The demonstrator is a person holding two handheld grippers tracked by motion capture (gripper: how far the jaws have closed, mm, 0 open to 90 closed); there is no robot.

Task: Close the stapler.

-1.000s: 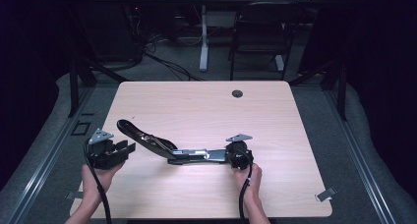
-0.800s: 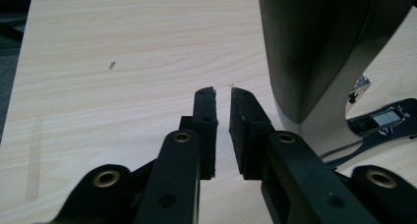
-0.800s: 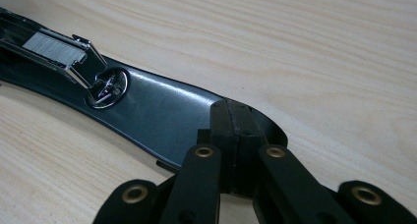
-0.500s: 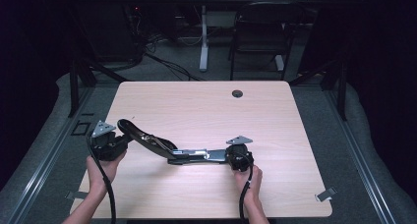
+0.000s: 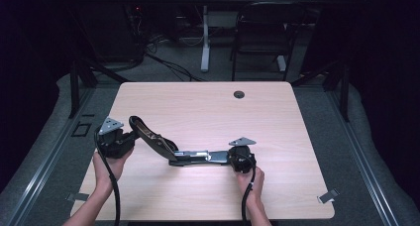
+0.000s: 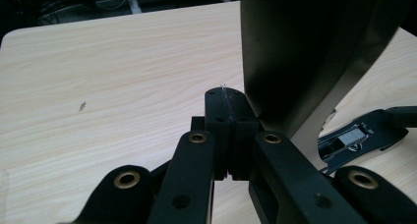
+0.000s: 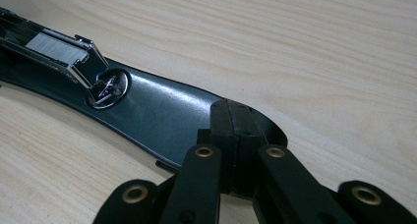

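A black stapler [image 5: 195,157] lies swung open on the wooden table [image 5: 208,107]. Its base and staple channel lie flat, and its top arm [image 5: 148,135] slants up to the left. My left gripper [image 5: 130,140] is shut with nothing between its jaws, its tips right beside the raised end of that arm. In the left gripper view the shut left gripper [image 6: 224,98] stands just left of the dark arm [image 6: 305,52]. My right gripper [image 5: 232,157] is shut too. In the right gripper view its tips [image 7: 235,117] sit over the rounded end of the stapler base [image 7: 157,111], behind the staple channel [image 7: 59,47].
A round cable hole [image 5: 239,94] sits near the table's far edge. A metal clip [image 5: 328,196] hangs at the front right corner and another clip [image 5: 78,197] at the front left. A chair [image 5: 260,37] and a desk leg stand on the floor beyond the table.
My left gripper has moved right and slightly up to the raised end of the stapler's arm, and its jaws have closed. The right gripper and the stapler have stayed put.
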